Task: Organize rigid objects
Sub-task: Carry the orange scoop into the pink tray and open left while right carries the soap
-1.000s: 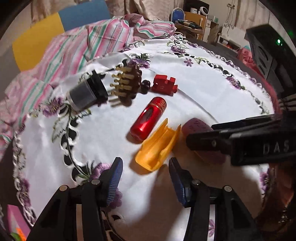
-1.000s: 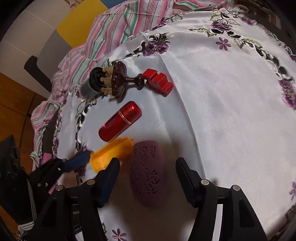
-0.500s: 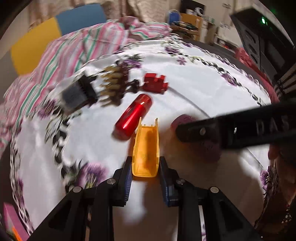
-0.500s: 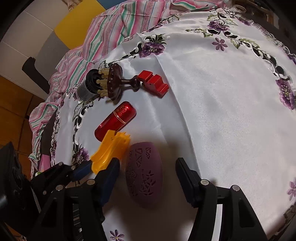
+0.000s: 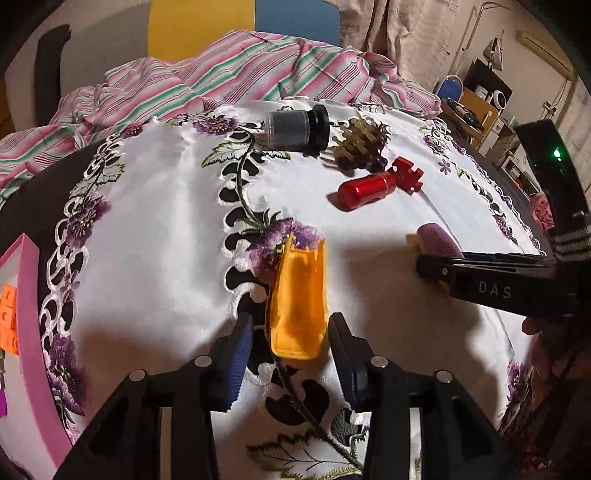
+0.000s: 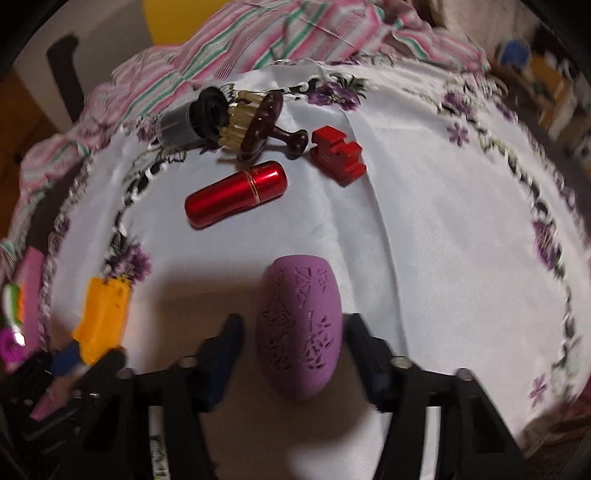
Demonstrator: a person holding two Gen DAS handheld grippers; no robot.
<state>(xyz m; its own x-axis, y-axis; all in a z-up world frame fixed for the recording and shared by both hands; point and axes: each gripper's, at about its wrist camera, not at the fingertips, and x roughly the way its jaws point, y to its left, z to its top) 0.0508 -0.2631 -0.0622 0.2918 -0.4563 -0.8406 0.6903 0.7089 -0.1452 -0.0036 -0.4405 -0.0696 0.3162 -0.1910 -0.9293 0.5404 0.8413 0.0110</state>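
The left gripper [image 5: 290, 354], clamped on the orange scoop [image 5: 299, 302], has swung toward the pink tray [image 5: 33, 332] at nine o'clock; the right gripper [image 6: 293, 350] stays open around the purple egg-shaped case [image 6: 299, 328].

**Stuff around the table that isn't part of the sorting**

White tablecloth [image 5: 155, 236] with purple flower embroidery and cutwork edging covers the table. Behind it there's a rumpled pink, green and white striped sheet [image 5: 229, 70], then yellow [image 5: 199, 22] and blue [image 5: 295, 16] panels. Far right looks like cluttered wooden shelving [image 5: 476, 107], too small to make out.
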